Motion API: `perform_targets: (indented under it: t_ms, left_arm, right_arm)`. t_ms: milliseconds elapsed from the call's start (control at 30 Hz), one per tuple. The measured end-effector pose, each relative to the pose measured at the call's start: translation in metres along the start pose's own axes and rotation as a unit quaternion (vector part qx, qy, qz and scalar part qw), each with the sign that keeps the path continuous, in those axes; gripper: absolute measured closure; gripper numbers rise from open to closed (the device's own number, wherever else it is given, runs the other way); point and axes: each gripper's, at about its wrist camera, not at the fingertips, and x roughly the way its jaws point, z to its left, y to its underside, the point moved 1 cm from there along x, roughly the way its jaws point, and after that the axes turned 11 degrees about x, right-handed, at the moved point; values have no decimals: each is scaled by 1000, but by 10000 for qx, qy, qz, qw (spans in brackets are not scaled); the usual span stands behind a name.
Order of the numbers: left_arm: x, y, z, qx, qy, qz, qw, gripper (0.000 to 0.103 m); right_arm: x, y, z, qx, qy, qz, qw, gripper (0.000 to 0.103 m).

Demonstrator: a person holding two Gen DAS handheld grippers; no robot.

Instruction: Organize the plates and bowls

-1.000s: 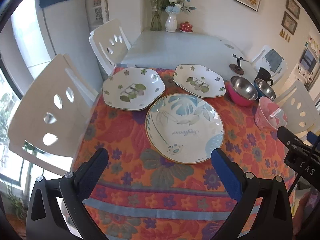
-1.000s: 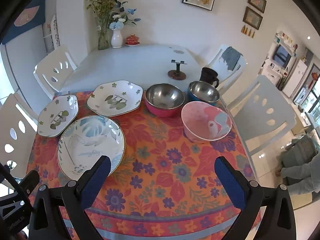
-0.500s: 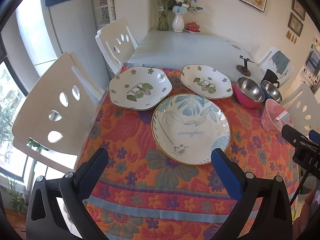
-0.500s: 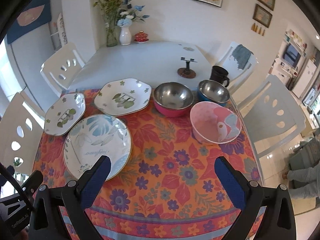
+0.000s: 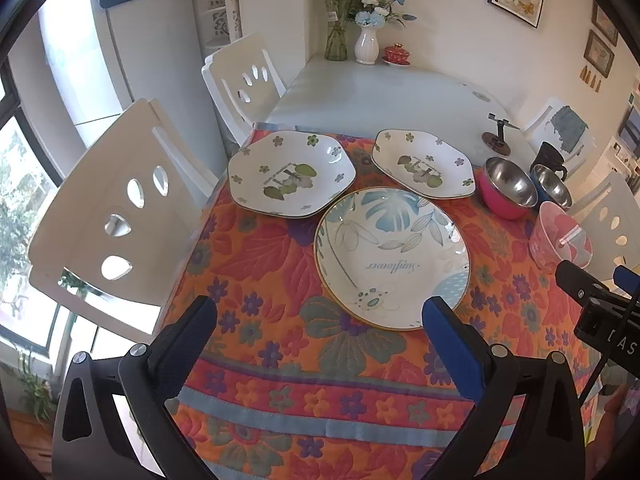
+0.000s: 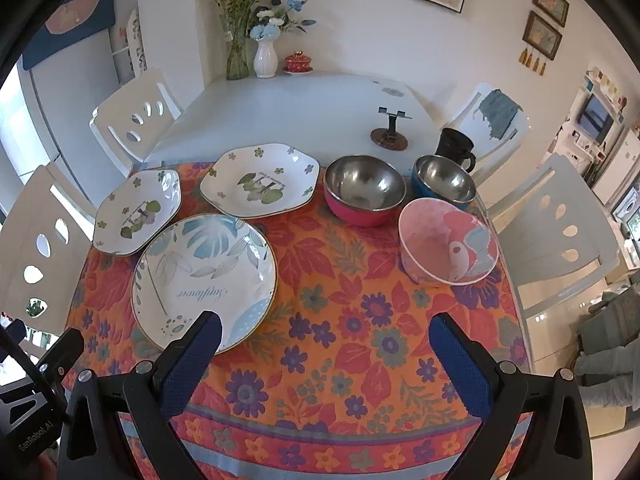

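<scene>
A round blue-leaf plate [image 5: 390, 252] [image 6: 204, 270] lies on the floral cloth, just beyond my open left gripper [image 5: 320, 312]. Behind it sit two white hexagonal plates, one on the left [image 5: 290, 174] [image 6: 138, 212] and one on the right [image 5: 422, 164] [image 6: 260, 184]. To the right stand a pink steel bowl [image 5: 508, 190] [image 6: 362, 190], a blue steel bowl [image 5: 552, 186] [image 6: 444, 180] and a pale pink bowl [image 5: 560, 236] [image 6: 448, 246]. My right gripper [image 6: 324, 328] hovers open over the cloth near the front, holding nothing.
White chairs [image 5: 120, 208] [image 6: 560, 232] ring the table. On the bare far half stand a black mug [image 6: 454, 148], a small stand [image 6: 390, 128], flower vases [image 6: 264, 58] and a red lidded cup [image 6: 298, 64]. A person's sleeve [image 6: 612, 364] shows at far right.
Both grippers have drawn forward and slightly lower toward the table, so plates and bowls look a little larger. Nothing on the table has moved.
</scene>
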Motion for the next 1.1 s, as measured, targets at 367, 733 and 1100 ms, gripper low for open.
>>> perform_targets:
  t_ms: [367, 733, 1100]
  left_arm:
    - [1, 0, -4, 13, 4, 2, 10000, 0]
    - [3, -3, 0, -44, -37, 24, 10000, 0]
    - [14, -6, 0, -25, -89, 69, 9999, 0]
  right_arm:
    - [-8, 3, 15, -399, -65, -189, 9990, 0]
    - [-2, -3, 18, -486, -11, -111, 9988, 0]
    - [18, -8, 16, -348, -211, 172, 9990, 0]
